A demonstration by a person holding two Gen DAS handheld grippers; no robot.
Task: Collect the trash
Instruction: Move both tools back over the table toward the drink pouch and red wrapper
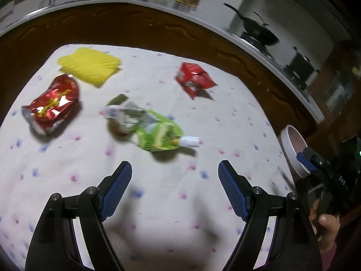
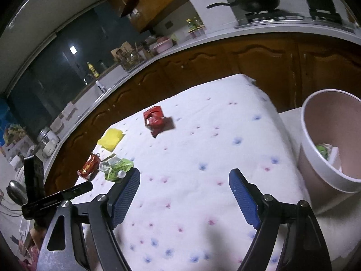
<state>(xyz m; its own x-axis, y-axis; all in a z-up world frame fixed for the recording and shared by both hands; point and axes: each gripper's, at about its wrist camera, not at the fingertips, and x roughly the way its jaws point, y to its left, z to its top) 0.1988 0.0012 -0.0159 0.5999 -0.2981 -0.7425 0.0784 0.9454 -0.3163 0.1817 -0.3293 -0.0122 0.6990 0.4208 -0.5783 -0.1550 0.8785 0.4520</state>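
On the flowered tablecloth lie a crushed red can, a yellow cloth, a green squeeze pouch with a white cap and a red wrapper. My left gripper is open and empty, just short of the green pouch. My right gripper is open and empty above the cloth, left of the pink bin. The right wrist view also shows the red wrapper, yellow cloth, red can and green pouch. The bin holds some trash.
The bin stands off the table's right edge. Wooden cabinets and a counter with a black wok run behind the table. The other handheld gripper shows at the left of the right wrist view.
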